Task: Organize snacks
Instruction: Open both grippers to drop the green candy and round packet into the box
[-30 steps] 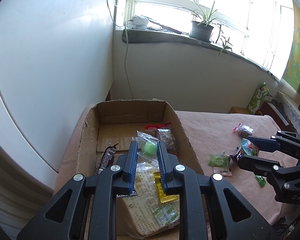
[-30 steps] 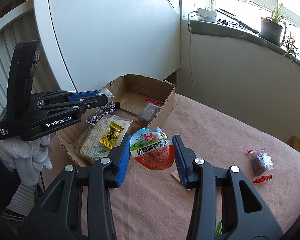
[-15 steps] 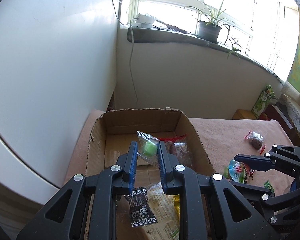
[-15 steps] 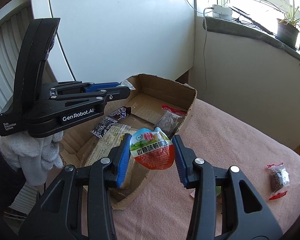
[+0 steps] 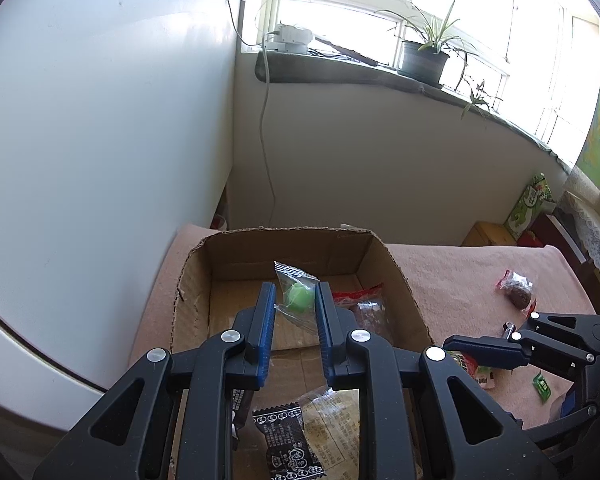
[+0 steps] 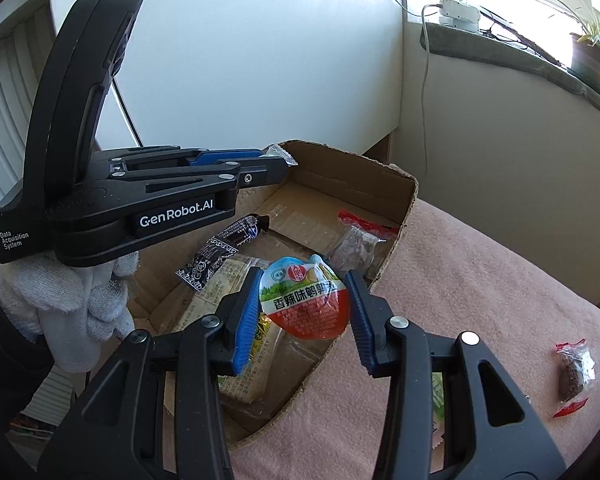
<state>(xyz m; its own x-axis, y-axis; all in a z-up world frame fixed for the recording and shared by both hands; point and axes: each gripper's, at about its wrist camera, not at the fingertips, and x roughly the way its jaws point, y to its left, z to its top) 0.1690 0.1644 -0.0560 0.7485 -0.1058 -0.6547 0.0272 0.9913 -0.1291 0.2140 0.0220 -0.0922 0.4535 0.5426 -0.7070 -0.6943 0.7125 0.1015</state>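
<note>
An open cardboard box [image 5: 396, 276] [image 6: 404, 200] stands on a pink cloth. My left gripper [image 5: 295, 300] is shut on a clear packet with a green sweet [image 5: 298, 298] and holds it above the box's far half; it also shows in the right wrist view [image 6: 278, 160]. My right gripper [image 6: 304, 300] is shut on a red and green round snack pack [image 6: 306, 304], above the box's near right wall. Inside the box lie a black wrapper [image 5: 288, 446] [image 6: 220, 252], a flat pale packet [image 5: 336, 428] and a red-edged clear packet [image 5: 366, 308] [image 6: 358, 240].
On the cloth right of the box lie a dark snack in a red-edged packet [image 5: 516, 290] [image 6: 574, 374] and small green packets [image 5: 542, 386]. A white wall panel stands left of the box. A window sill with a potted plant [image 5: 426, 58] runs behind.
Both grippers have moved toward the box with their packets still held. The left one is now farther over the box; the right one has come over its near wall.
</note>
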